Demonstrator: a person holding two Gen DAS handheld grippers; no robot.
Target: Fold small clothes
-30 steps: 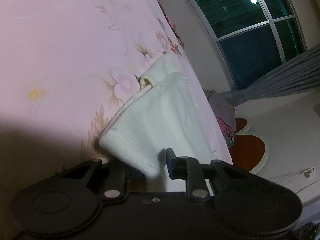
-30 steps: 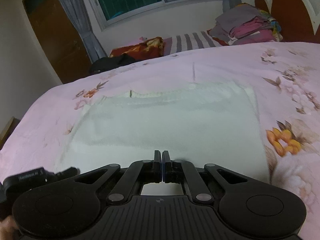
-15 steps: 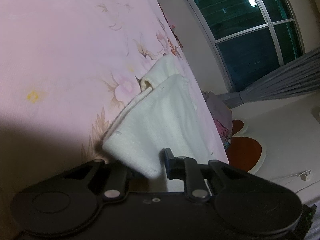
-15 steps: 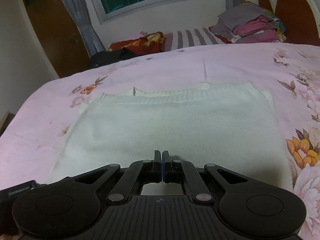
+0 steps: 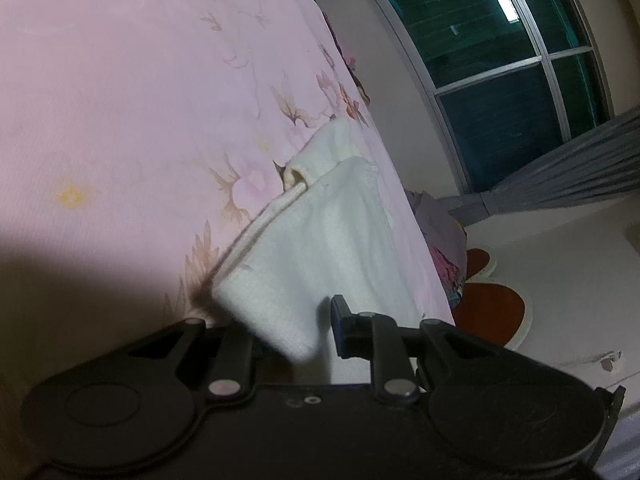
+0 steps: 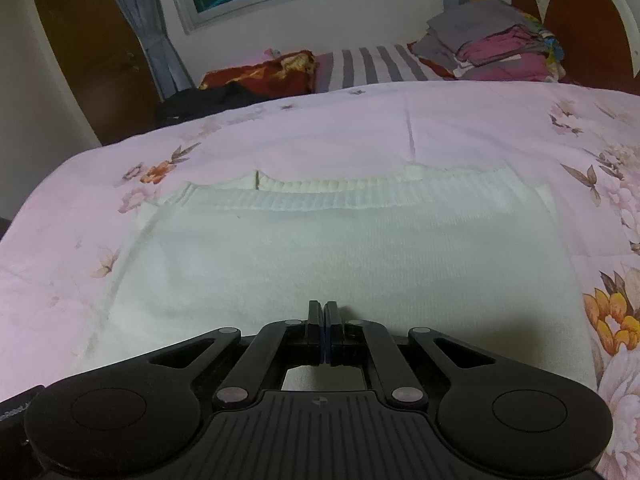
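Observation:
A white knitted garment (image 6: 332, 248) lies flat on the pink floral bedspread (image 6: 360, 132), its ribbed edge doubled over at the far side. My right gripper (image 6: 324, 316) is shut and empty, just above the garment's near edge. In the left wrist view the same garment (image 5: 332, 236) shows side-on, and a corner of it droops between the fingers of my left gripper (image 5: 296, 332). The left jaws stand apart; the right finger (image 5: 340, 320) is clear of the cloth and the left finger is hidden behind it.
A stack of folded clothes (image 6: 492, 44) sits at the bed's far right by the red headboard (image 6: 580, 28). A striped pillow (image 6: 368, 66) and a dark red cloth (image 6: 264, 76) lie at the far edge. A window (image 5: 500, 76) and a wooden door (image 6: 88, 48) are behind.
The right gripper has drawn nearer the garment, which now looks larger. The left view has tilted slightly; the cloth corner still hangs between the open left fingers.

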